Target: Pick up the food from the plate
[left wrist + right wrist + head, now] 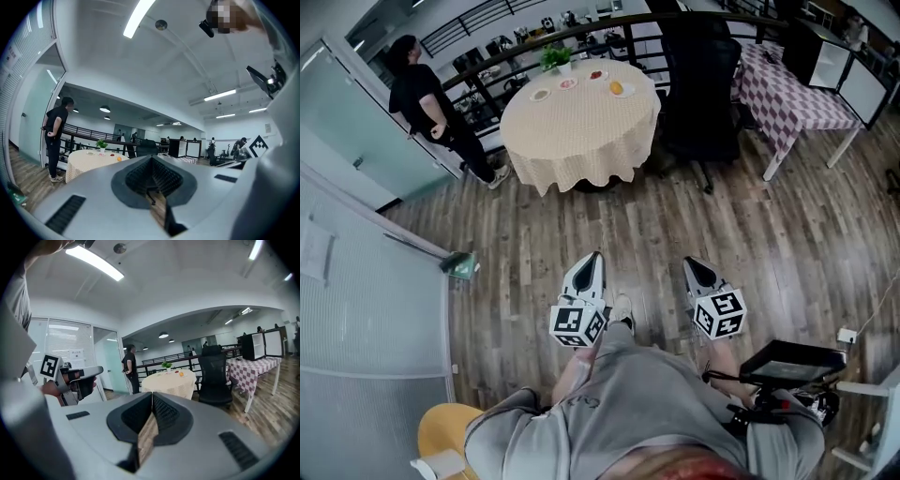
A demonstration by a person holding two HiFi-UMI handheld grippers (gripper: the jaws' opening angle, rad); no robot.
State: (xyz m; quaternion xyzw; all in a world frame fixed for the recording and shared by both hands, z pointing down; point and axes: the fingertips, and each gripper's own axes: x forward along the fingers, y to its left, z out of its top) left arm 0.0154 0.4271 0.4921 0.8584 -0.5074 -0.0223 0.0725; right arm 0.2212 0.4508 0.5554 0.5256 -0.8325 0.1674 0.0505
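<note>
Where the food [616, 88] sits — far off — its axis is unreadable.

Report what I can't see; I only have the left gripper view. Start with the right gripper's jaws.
Observer: The right gripper is shut, with nothing between its jaws.
Operator: Lay out the round table for me.
Observer: From the head view, the round table carries four small plates in a row near its far edge. The orange food sits on the rightmost plate, nearest the black office chair.
Operator: Tell me what is behind me.
Observer: A yellow seat stands at the person's left side, behind the left gripper.
</note>
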